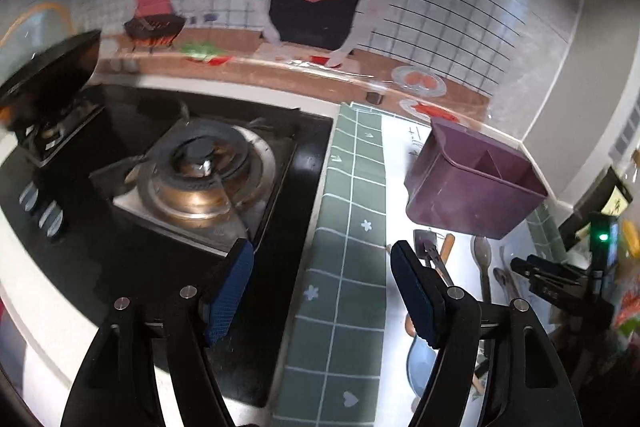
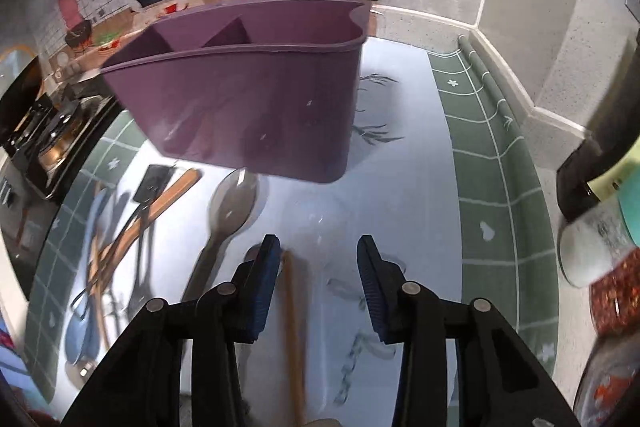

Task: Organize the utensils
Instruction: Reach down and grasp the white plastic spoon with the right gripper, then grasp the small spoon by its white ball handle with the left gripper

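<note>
The left hand-held gripper [image 1: 322, 291] sits at the bottom of its view with its blue pads wide apart and nothing between them, over the edge where the gas stove [image 1: 200, 179] meets a green tiled mat [image 1: 348, 227] on the bench. To the right of centre stands a purple utensil holder [image 1: 472, 183] with inner dividers, empty as far as can be seen.

In the right wrist view the right hand-held gripper [image 2: 316, 283] fills the lower middle, its pads apart and pressing on nothing; a thin wooden stick [image 2: 294, 339] lies under the gap, close to the left pad. The holder [image 2: 248, 95] stands in the upper middle of the frame. Just below it on the white mat [image 2: 400, 187] lies a grey plastic spoon [image 2: 232, 211]. At the lower left is a blurred heap of utensils: a black spatula [image 2: 154, 183], a wooden handle [image 2: 172, 195] and a blue spoon [image 2: 80, 331].
</note>
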Motion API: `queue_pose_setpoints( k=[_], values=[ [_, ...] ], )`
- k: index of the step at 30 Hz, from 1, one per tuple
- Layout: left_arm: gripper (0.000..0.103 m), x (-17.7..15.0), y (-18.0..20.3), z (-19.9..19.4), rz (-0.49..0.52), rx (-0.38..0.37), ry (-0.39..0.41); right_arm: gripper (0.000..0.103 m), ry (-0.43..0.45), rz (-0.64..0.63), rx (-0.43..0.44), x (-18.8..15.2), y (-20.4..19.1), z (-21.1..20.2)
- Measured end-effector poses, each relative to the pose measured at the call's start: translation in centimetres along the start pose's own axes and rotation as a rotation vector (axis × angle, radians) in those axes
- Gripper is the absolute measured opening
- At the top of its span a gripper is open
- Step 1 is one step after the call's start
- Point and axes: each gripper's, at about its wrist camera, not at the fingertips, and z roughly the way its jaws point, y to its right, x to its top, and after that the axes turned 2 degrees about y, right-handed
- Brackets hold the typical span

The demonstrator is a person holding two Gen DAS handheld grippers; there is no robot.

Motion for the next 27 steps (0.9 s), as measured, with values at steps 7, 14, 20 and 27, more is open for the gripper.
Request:
queue_pose_setpoints(
  k=[7, 14, 20, 27],
  values=[
    [0.071, -1.8, -0.6, -0.1, -0.049, -0.004, -0.046, 0.037, -0.026, -0.032, 0.031, 0.6, -0.4, 1.6],
    [0.073, -2.6, 0.8, -0.7, -0.001, -0.001, -0.054, 0.032, -0.026, -0.059, 0.008, 0.9, -0.9, 2.1],
    [0.074, -3.5, 3.5, 0.8, 0.1, -0.034, -0.111, 0.032, 0.04, -0.037, -0.014, 0.0, 0.1, -1.6],
    [0.074, -4.2, 9.0, 1.7, 0.211, -0.179, -0.102, 0.032, 0.11, 0.037, -0.03, -2.0, 2.2, -6.9]
  ],
)
